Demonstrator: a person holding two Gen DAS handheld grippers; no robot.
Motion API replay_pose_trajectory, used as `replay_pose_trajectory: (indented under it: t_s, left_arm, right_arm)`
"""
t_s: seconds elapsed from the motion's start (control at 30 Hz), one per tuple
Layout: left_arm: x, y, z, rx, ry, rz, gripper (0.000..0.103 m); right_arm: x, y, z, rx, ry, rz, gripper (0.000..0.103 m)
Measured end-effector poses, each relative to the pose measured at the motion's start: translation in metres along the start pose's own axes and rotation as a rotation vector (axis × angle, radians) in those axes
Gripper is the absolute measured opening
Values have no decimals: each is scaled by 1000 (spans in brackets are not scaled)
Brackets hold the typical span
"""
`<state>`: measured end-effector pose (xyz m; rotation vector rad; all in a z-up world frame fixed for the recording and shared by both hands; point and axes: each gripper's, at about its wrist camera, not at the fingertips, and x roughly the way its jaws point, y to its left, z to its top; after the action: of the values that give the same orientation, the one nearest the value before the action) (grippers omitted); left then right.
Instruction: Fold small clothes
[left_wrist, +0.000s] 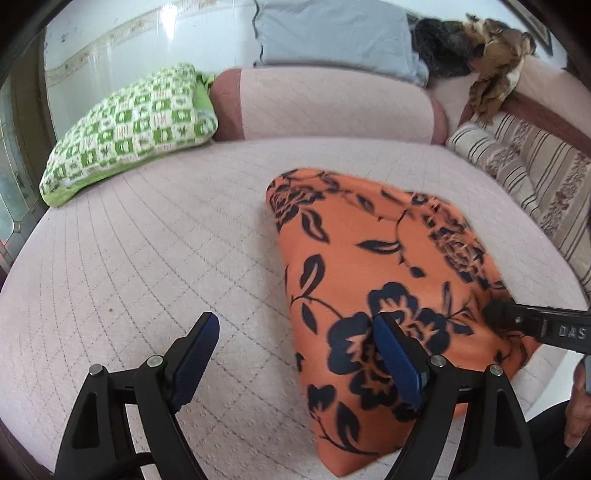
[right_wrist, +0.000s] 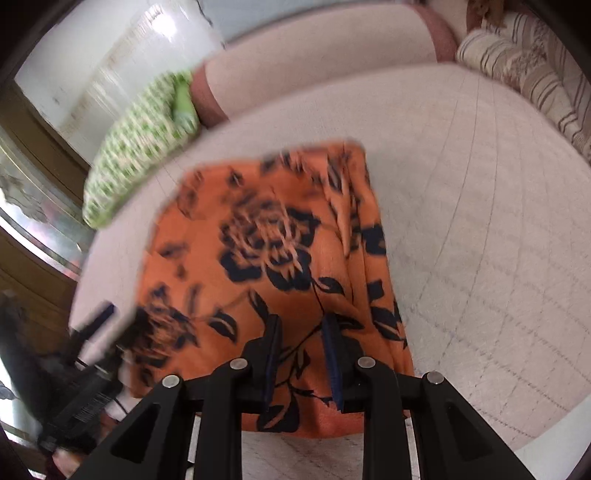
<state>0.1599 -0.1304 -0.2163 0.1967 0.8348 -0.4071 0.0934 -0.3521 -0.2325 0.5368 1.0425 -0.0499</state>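
Left hand-held gripper (left_wrist: 295, 338) angled down, jaws apart, right hand-held gripper (right_wrist: 301, 326) narrowly apart over orange floral cloth (left_wrist: 373, 258)

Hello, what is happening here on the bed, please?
A person is folding an orange floral garment on a quilted pink bed, with a gripper in each hand. The left gripper is open at the garment's edge and holds nothing. The right gripper, its fingers narrow, is over the near end; a grip is unclear.
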Motion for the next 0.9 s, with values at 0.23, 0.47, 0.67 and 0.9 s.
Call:
replay_pose_trajectory:
  t_s: [0.23,0.47,0.67,0.9]
  left_arm:
    - [9,3,11,-11,45,-69,91]
    - [26,46,37,-207,132,-326,91]
    - [64,66,39,-343,314,-464,91]
    - [77,54,39,-318,365,-548,91]
  right_arm:
    - [-9,-8,9,38,-31,80,26]
    - [-21,-51,21,184,-114,125,79]
    - [0,-90,31,286,-40,262,79]
    - [36,-114,42,326,89,366,79]
